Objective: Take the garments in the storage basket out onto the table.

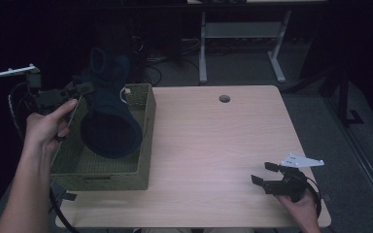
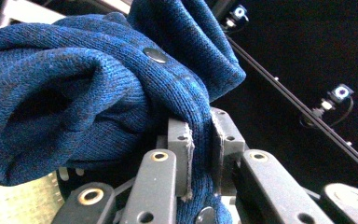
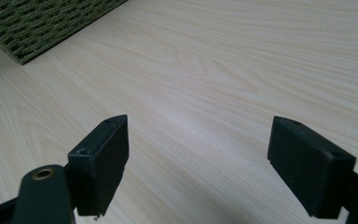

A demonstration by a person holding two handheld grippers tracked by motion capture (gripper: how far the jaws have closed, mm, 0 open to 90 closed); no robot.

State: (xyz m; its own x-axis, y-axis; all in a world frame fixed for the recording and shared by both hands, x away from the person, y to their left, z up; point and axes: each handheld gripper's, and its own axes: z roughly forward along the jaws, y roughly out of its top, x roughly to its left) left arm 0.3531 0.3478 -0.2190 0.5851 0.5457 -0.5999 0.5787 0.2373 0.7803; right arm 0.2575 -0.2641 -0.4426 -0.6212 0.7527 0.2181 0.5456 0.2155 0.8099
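A dark blue knitted garment (image 1: pixel 109 111) hangs over the green woven basket (image 1: pixel 143 165) at the table's left, lifted above its floor. My left gripper (image 1: pixel 80 90) is shut on a fold of it at the basket's far left corner. The left gripper view has the blue knit (image 2: pixel 88 88), with a round snap button, bunched above the jaws and a strip of it pinched between the pads (image 2: pixel 182 154). My right gripper (image 1: pixel 264 173) rests low near the table's front right, jaws wide apart. In the right gripper view its fingertips (image 3: pixel 198 163) frame bare wood.
The light wooden table (image 1: pixel 213 141) has a round cable hole (image 1: pixel 224 99) at the back. The basket's corner (image 3: pixel 32 28) lies at the upper left of the right gripper view. Desk legs and cables stand on the dark floor behind.
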